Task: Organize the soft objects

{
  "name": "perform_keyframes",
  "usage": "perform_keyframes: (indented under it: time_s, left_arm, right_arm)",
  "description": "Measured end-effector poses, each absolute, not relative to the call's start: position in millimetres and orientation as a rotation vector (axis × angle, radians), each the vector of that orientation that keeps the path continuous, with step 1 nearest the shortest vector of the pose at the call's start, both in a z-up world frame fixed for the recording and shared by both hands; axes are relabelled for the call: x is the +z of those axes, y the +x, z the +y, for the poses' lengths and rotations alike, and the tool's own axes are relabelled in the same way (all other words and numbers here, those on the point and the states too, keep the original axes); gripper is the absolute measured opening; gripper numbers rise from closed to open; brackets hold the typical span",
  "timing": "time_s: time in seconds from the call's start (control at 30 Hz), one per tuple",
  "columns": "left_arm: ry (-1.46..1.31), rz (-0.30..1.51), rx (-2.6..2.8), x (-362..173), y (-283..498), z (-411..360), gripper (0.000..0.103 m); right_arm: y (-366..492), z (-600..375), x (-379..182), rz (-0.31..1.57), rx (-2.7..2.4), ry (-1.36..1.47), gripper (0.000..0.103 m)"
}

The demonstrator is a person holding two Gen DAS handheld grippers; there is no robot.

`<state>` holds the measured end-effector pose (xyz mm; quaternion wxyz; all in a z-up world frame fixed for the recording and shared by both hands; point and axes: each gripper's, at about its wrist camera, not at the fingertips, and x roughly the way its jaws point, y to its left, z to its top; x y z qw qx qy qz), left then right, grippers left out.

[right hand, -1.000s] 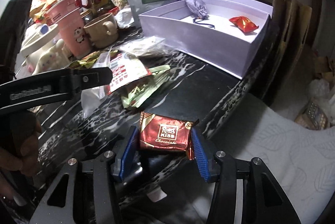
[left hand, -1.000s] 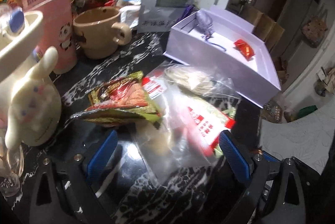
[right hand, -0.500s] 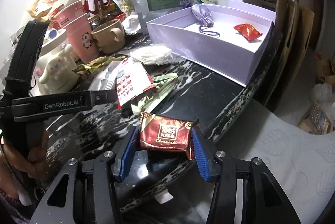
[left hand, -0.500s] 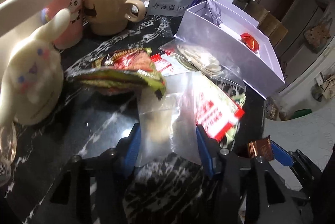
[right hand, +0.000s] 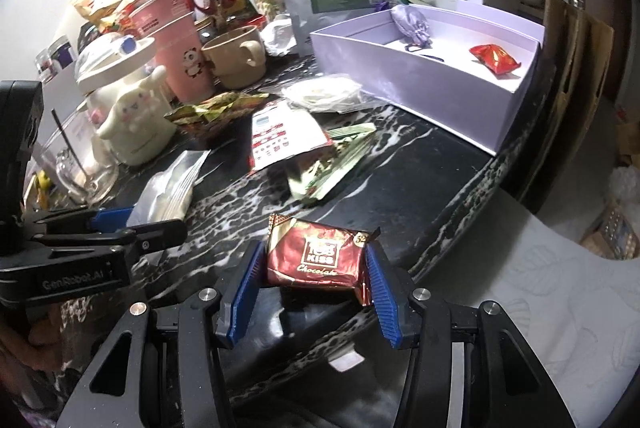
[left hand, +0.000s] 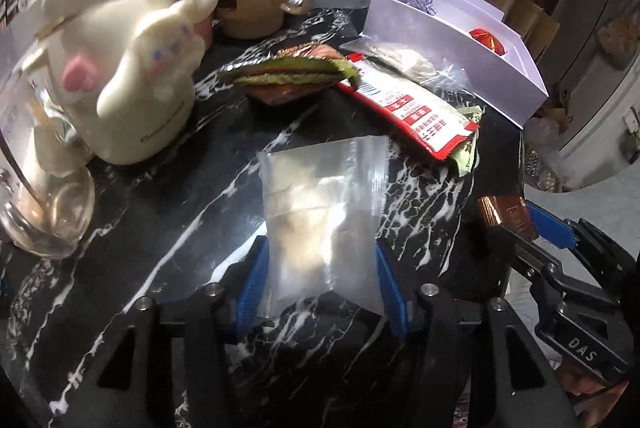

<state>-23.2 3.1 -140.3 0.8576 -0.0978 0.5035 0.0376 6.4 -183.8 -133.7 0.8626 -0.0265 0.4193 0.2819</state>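
My left gripper (left hand: 320,280), wide open a second ago, now pinches the clear zip bag (left hand: 320,211) off the counter (left hand: 168,187), jaws easing slightly, while my right gripper (right hand: 310,284) clamps the chocolate packet (right hand: 316,256), both bound for the lilac box (right hand: 420,67).

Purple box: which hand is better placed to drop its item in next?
Right, probably. The right gripper is shut on the chocolate packet, with the purple box open ahead. The left gripper has its jaws opening around the clear bag.

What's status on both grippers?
Left gripper opening slightly, clear bag between pads. Right gripper shut on chocolate. Box path unobstructed.
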Motion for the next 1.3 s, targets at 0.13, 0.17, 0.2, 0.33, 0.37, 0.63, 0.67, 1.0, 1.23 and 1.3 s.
perform_keyframes:
  time_s: [0.13, 0.17, 0.2, 0.33, 0.37, 0.63, 0.67, 1.0, 1.23, 1.3]
  left_arm:
    - [-0.210, 1.059, 0.086, -144.2, -15.8, 7.8, 0.073]
    - [-0.189, 1.055, 0.093, -145.0, -13.2, 6.6, 0.073]
    - [-0.170, 1.050, 0.098, -145.8, -10.8, 5.5, 0.073]
    - [-0.132, 1.021, 0.105, -147.6, -4.6, 6.4, 0.074]
    - [-0.140, 1.012, 0.103, -147.3, -3.6, 7.5, 0.073]
    - [-0.160, 0.987, 0.087, -144.7, -9.0, 16.3, 0.041]
    - [-0.179, 0.988, 0.074, -144.4, -10.8, 17.9, 0.041]
    - [-0.210, 0.964, 0.041, -128.9, -33.0, 9.8, 0.041]
    - [-0.192, 0.933, 0.017, -113.0, -44.4, 3.3, 0.041]
    - [-0.192, 0.926, 0.013, -108.3, -45.7, 1.2, 0.041]
  right_arm:
    - [3.2, -180.8, -134.1, 0.882, 0.596, -0.057, 0.051]
    - [2.8, -180.6, -133.7, 0.881, 0.594, -0.058, 0.051]
    - [2.2, -180.0, -133.5, 0.879, 0.590, -0.058, 0.051]
    - [1.7, -179.7, -133.2, 0.879, 0.579, -0.060, 0.051]
    - [1.7, -180.0, -133.1, 0.879, 0.577, -0.060, 0.051]
    - [3.6, -178.8, -136.0, 0.897, 0.586, -0.044, 0.051]
    - [3.3, -178.1, -136.0, 0.898, 0.591, -0.042, 0.051]
    - [-4.8, -169.9, -139.0, 0.904, 0.637, -0.034, 0.051]
    - [-18.5, -169.8, -126.8, 0.862, 0.655, -0.048, 0.051]
    - [-22.5, -172.0, -121.0, 0.840, 0.654, -0.044, 0.051]
